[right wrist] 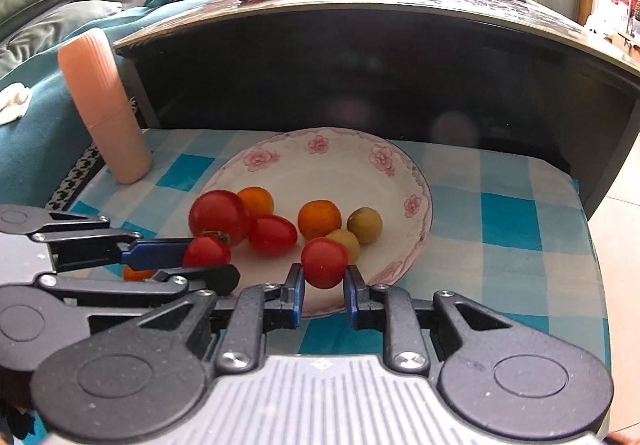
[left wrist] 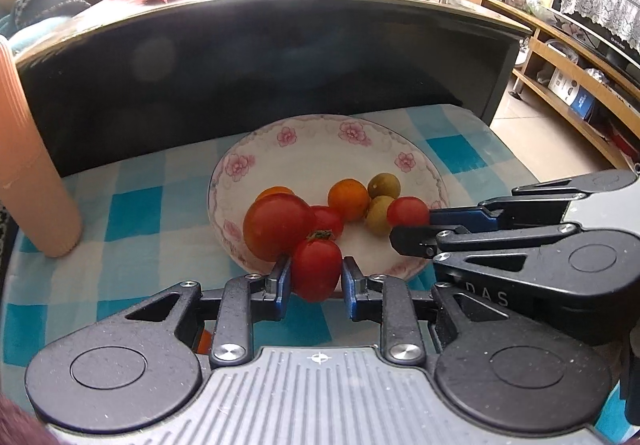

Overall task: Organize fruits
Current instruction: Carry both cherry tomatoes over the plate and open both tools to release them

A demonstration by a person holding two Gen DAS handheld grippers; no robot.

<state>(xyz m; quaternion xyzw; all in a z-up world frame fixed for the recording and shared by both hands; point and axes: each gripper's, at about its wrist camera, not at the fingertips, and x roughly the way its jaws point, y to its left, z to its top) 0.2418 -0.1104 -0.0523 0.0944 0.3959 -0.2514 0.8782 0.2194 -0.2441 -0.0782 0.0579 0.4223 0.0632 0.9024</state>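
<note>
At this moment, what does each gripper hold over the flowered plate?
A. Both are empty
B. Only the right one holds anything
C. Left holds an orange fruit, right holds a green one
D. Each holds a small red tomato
D: the left gripper is shut on a stemmed red tomato, and the right gripper on a rounder red tomato, above the plate.

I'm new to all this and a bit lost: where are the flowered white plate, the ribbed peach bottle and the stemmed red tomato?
Flowered white plate [left wrist: 320, 133]: left wrist view, far rim.
Ribbed peach bottle [right wrist: 104, 101]: right wrist view, mid-body.
Stemmed red tomato [left wrist: 316, 269]: left wrist view, centre of its skin.
</note>
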